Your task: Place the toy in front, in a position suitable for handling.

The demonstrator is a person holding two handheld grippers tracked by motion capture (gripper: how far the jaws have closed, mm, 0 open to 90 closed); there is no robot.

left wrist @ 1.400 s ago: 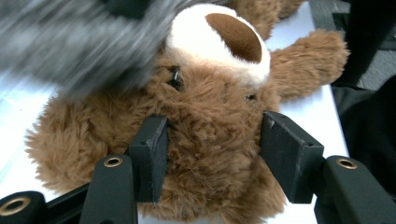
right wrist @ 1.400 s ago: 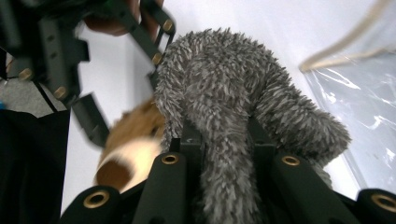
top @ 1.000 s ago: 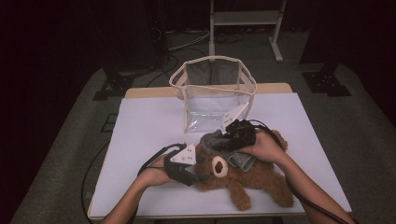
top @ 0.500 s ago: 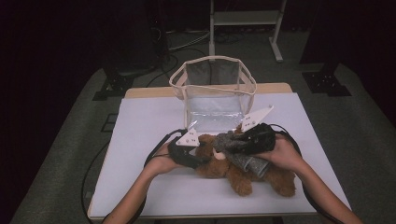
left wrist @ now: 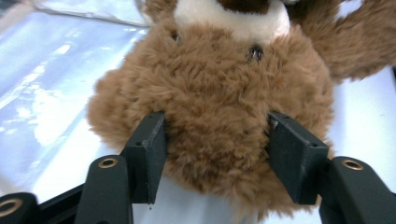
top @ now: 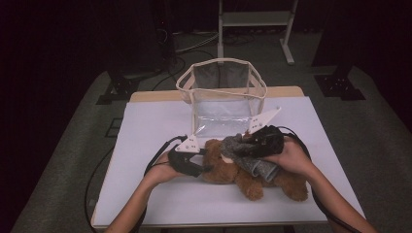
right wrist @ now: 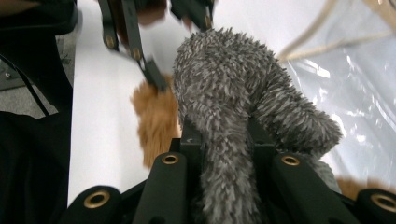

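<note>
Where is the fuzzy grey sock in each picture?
High view: the grey sock lies over the teddy bear, right of centre, held by the right gripper.
Left gripper view: I can't find it; bear's head between the jaws.
Right gripper view: centre, clamped.
Shared landmark: the brown teddy bear.

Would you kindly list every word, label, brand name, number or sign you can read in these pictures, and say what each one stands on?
None: no readable text in any view.
The brown teddy bear, the grey fuzzy cloth, the clear bag and the white table bear no visible print.
The left gripper and right gripper show plain black jaws and brass rivets, no markings.
</note>
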